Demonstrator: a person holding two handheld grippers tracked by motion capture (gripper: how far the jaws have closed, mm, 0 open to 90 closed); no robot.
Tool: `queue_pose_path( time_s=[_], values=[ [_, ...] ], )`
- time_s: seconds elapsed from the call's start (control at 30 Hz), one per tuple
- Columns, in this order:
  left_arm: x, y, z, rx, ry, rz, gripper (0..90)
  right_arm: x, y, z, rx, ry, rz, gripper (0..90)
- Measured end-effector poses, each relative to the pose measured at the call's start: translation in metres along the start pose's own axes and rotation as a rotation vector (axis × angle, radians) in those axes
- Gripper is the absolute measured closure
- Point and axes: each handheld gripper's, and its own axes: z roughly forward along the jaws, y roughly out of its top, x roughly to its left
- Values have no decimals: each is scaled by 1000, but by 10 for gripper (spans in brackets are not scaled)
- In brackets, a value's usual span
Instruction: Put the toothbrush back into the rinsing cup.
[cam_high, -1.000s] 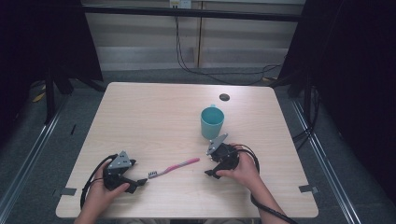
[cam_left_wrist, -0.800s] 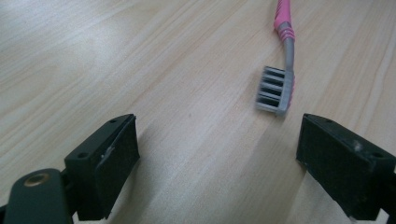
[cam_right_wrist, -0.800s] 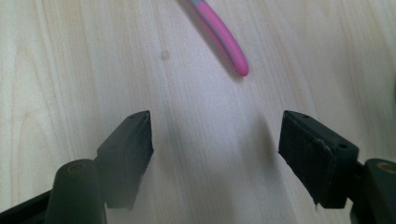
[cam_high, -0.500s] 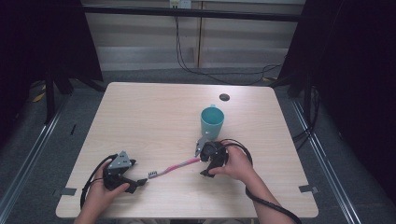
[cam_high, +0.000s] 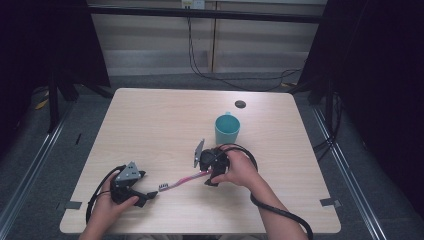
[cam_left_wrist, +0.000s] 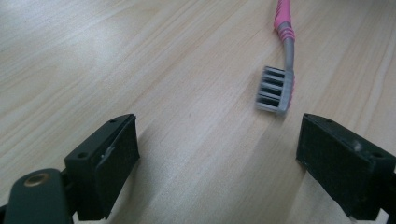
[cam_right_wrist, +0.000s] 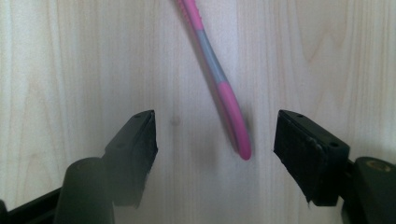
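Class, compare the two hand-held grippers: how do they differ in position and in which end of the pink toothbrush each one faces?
The left gripper rests low near the table's front edge, facing the bristle head of the toothbrush; the right gripper hangs over the handle tip, beside the teal cup, its jaws just closing. Both stand open, touching nothing.

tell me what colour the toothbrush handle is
The toothbrush handle is pink with a grey section; the right gripper view shows it best.

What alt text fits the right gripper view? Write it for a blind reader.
A pink and grey toothbrush lies on a pale wooden table, its handle end between the open black jaws of the right tool, touching neither. The camera looks straight down.
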Motion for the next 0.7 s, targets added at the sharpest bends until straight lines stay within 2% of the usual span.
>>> queue_pose_path(
  time_s=[0.2,0.4,0.5,0.57,0.7],
  values=[
    [0,0,0,0,0,0,126,-3,12,2,-11,9,-16,329],
    [0,0,0,-1,0,0,126,-4,28,6,3,10,-68,348],
    [0,0,0,-1,0,0,125,-2,34,8,4,26,-95,400],
    [0,0,0,1,1,0,125,0,37,11,23,41,-121,420],
    [0,0,0,0,1,-1,125,1,41,15,33,51,-131,438]
  ],
)
